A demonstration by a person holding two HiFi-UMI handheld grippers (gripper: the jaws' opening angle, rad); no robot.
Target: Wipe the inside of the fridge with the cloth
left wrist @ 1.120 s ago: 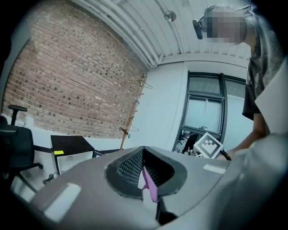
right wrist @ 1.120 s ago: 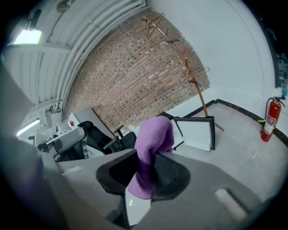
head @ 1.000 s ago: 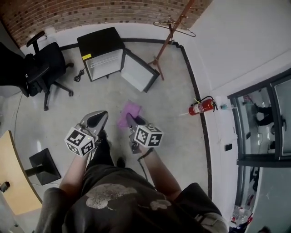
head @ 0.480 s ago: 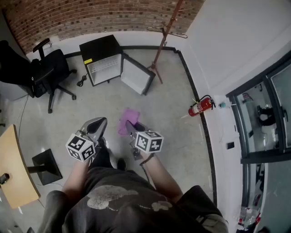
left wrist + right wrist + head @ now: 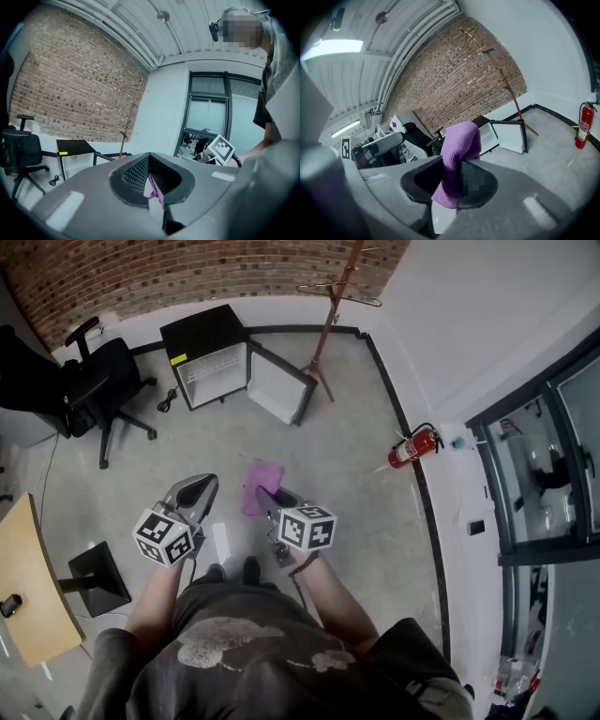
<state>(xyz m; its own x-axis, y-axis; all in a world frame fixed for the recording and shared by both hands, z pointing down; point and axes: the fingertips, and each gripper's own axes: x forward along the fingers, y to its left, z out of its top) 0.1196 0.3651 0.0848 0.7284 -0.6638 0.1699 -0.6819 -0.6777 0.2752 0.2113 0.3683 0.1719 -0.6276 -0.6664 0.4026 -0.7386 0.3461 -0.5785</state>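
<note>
Grippers over speckled grey concrete floor (image 5: 356,456). Left gripper (image 5: 199,487): ribbed grey jaws pressed together, thin purple sliver at the seam. Small black box fridge (image 5: 208,352), white door open, stands well beyond. Right gripper (image 5: 265,495): jaws pinch fuzzy purple terry cloth (image 5: 264,476), folded, drooping.

Fridge (image 5: 215,375) interior too small
</note>
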